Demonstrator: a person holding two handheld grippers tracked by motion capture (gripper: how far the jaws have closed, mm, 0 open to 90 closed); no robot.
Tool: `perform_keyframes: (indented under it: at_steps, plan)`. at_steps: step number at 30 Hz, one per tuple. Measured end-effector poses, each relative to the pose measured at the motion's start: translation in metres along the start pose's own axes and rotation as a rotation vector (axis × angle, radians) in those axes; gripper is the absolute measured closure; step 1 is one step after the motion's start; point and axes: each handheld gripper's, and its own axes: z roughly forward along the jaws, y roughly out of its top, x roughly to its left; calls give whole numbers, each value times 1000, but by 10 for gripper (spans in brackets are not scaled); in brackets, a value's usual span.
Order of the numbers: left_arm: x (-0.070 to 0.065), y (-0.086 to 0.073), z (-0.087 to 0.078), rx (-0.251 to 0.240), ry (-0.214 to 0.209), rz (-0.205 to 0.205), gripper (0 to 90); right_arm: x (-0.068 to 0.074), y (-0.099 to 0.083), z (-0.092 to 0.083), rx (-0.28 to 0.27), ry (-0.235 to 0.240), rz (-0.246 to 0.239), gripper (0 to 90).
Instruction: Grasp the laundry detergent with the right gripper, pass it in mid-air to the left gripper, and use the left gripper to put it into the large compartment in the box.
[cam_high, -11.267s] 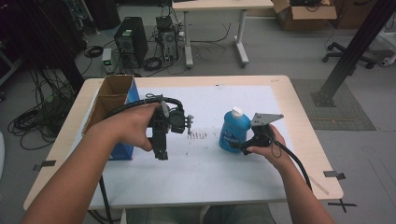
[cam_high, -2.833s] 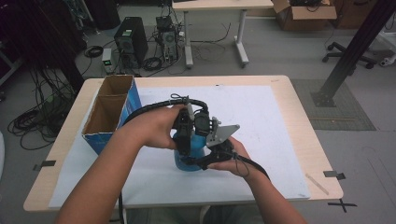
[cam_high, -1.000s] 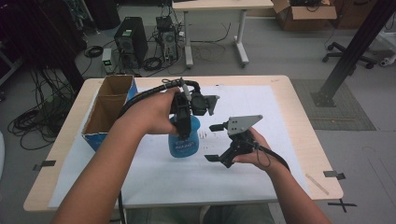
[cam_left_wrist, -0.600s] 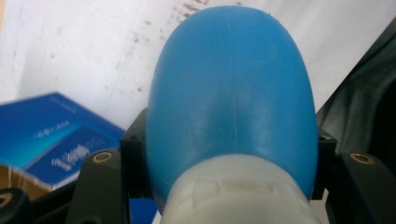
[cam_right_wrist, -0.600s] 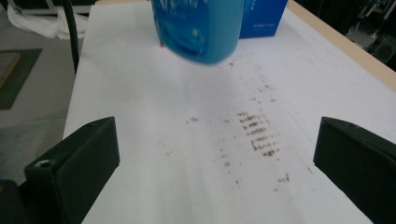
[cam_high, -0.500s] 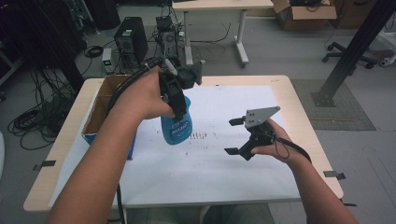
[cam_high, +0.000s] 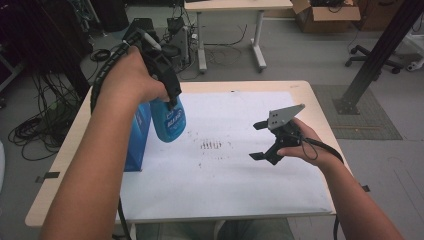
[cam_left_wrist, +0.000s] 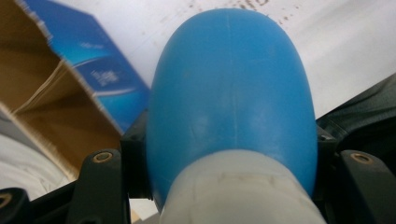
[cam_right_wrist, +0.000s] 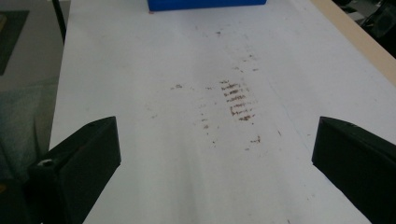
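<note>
Hanging in the air from the left gripper (cam_high: 167, 95), a blue bottle (cam_high: 168, 120) now sits above the table's left side, next to the open blue cardboard box (cam_high: 137, 135). A second ago the same bottle was lower and nearer the middle of the white sheet (cam_high: 240, 165), with the right gripper (cam_high: 260, 141) close beside it. Since then the bottle has been carried up and toward the box, so my guess is that it is headed inside. The left jaws are clamped tight on the bottle just below its pale cap; in the left gripper view the rounded blue body (cam_left_wrist: 231, 93) bulges away from the camera, with the box's brown inside (cam_left_wrist: 42, 116) to one side. The right gripper has drawn back to the table's right side, its jaws spread wide with nothing between them, over a patch of dark smudges (cam_right_wrist: 236, 105) on the sheet. The person's left hand covers the bottle's top in the high view, and the bottle's label is too small to read. The box's floor is out of sight.
</note>
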Motion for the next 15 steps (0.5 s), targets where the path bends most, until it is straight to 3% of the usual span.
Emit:
perform_keyframes:
  at_steps: [12, 13, 14, 15]
  plan:
    - [38, -16, -39, 0, 13, -173, 386, -9, 18, -15, 179, 22, -74, 20]
    - [38, -16, -39, 0, 13, -173, 386, -10, 19, -17, 194, 24, -76, 20]
    - [45, -18, -43, 2, 11, -201, 387, -10, 20, -19, 208, 24, -74, 20]
    - [45, -18, -43, 2, 11, -201, 386, -10, 20, -19, 208, 24, -74, 20]
